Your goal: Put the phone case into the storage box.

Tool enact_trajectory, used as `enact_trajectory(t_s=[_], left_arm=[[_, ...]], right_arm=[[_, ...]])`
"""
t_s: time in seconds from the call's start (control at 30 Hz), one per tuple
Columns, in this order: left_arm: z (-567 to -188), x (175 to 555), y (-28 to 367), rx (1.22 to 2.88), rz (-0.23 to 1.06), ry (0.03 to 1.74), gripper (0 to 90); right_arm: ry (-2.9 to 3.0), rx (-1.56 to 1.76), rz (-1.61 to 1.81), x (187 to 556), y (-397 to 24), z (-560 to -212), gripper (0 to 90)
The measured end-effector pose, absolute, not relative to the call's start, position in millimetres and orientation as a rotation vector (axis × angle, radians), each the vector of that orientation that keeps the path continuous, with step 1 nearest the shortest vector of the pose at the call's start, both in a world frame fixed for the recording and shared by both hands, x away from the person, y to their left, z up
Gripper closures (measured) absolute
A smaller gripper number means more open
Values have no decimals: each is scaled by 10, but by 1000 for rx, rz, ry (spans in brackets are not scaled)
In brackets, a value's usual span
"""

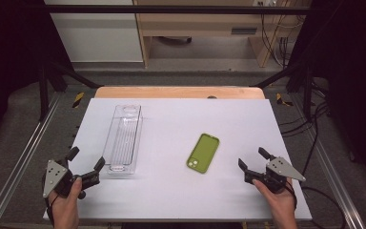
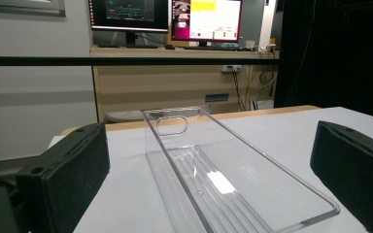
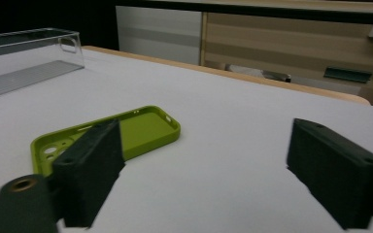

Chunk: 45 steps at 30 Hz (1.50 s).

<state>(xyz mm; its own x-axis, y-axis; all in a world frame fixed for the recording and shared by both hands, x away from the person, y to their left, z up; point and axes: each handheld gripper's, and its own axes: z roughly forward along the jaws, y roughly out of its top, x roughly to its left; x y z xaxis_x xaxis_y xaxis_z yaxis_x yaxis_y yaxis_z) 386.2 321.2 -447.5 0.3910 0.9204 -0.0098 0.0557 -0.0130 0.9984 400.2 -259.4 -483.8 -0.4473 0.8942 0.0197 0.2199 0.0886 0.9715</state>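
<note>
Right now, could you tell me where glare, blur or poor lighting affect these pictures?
High view: even light on the white table, dark surroundings, and the clear tray looks faint. Left gripper view: a bright glare patch on the tray floor, and the near jaws look soft. Right gripper view: the green phone case is fairly sharp, while the jaw bases at the bottom edge blur.

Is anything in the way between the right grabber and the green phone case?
No. The right gripper is open and points toward the green phone case, with just bare white table between them. The clear tray sits off to the left, by the left gripper.
</note>
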Motion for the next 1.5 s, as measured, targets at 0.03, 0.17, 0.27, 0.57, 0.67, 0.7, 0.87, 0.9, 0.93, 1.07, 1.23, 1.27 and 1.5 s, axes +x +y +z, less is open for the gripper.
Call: enact_trajectory(t_s=[0.03, 0.17, 0.27, 0.57, 0.67, 0.7, 0.87, 0.9, 0.93, 1.07, 1.23, 1.27, 1.5], left_arm=[[-4476, 3862, 3223, 1408, 878, 950, 1], [-4479, 3863, 3231, 1409, 881, 956, 1], [-4473, 3849, 3238, 1412, 887, 956, 1], [-4471, 3836, 3240, 1417, 893, 954, 1], [-4477, 3843, 3231, 1408, 883, 960, 1], [-4480, 3845, 3232, 1411, 883, 961, 2], [-4481, 3845, 3220, 1423, 887, 954, 2], [-4482, 3843, 3218, 1420, 885, 955, 2], [-4484, 3843, 3222, 1420, 883, 956, 3], [-4485, 3843, 3237, 1407, 882, 966, 3], [-4492, 3854, 3227, 1411, 890, 970, 4], [-4489, 3854, 3222, 1415, 895, 966, 4], [-4479, 3853, 3191, 1434, 912, 956, 4]], right_arm=[[1757, 1097, 1394, 4006, -2586, -4835, 229], [1821, 1088, 1387, 4018, -2546, -4825, 490], [1872, 1069, 1375, 4044, -2490, -4774, 607], [2047, 1036, 1253, 4448, -2233, -4579, 900], [2106, 1046, 1195, 4642, -2146, -4604, 900], [2121, 1052, 1177, 4700, -2115, -4609, 900], [2180, 1094, 1138, 4975, -2007, -4627, 900], [2188, 1097, 1125, 5012, -1990, -4629, 900], [2200, 1096, 1104, 5074, -1965, -4637, 900], [2239, 1078, 1067, 5235, -1863, -4681, 900], [2301, 1067, 1044, 5345, -1758, -4737, 900], [2310, 1047, 1034, 5357, -1736, -4751, 900], [2377, 1042, 951, 5380, -1689, -4855, 900]])
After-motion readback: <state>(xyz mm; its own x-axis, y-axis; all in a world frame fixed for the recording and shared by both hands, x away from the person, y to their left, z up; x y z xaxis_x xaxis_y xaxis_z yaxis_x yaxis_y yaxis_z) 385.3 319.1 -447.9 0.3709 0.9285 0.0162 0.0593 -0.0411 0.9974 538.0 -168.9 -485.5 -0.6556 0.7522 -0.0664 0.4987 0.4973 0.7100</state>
